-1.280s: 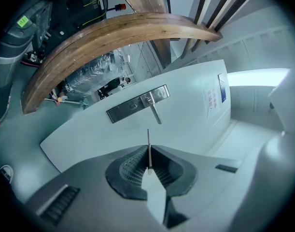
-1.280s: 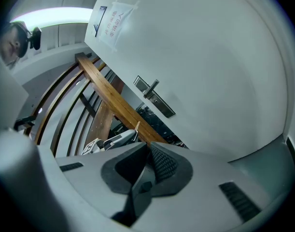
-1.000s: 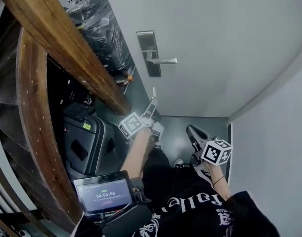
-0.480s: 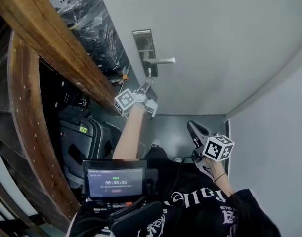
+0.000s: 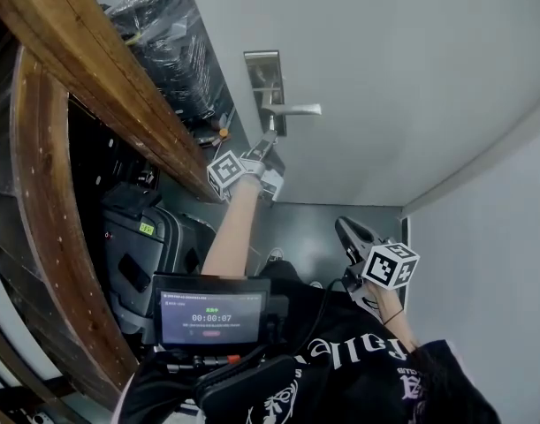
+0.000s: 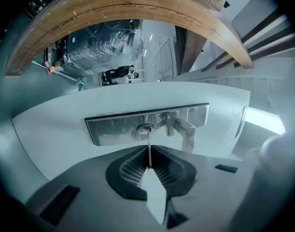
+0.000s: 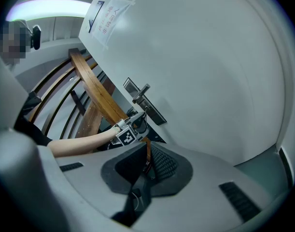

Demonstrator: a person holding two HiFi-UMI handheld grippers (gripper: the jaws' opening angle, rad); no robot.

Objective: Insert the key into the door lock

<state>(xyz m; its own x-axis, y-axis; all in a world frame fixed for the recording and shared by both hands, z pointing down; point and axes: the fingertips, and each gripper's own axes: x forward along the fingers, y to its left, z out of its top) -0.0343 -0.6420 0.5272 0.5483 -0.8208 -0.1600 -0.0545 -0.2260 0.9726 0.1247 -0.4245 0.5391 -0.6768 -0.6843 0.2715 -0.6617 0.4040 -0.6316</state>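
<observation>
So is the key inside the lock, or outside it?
Not fully in: the key has its tip at the keyhole, but most of its blade shows outside, clamped in the left hand-held gripper. Depth: cannot tell.

Wooden handrail (image 5: 102, 69) crowds left of lock plate (image 5: 263, 82); lever handle (image 5: 296, 110) juts just beside keyhole (image 6: 146, 128)

L gripper (image 5: 264, 148) sits just at 6 o'clock of the lock plate (image 5: 264, 78), w/ the key (image 6: 148, 149) between its jaws, tip at the keyhole (image 6: 146, 128). Handle (image 5: 298, 109) juts toward 3 o'clock from the plate. Wooden rail (image 5: 102, 69) lies at 9 o'clock of the L gripper, and R gripper (image 5: 345, 230) is well apart at 5 o'clock.
</observation>
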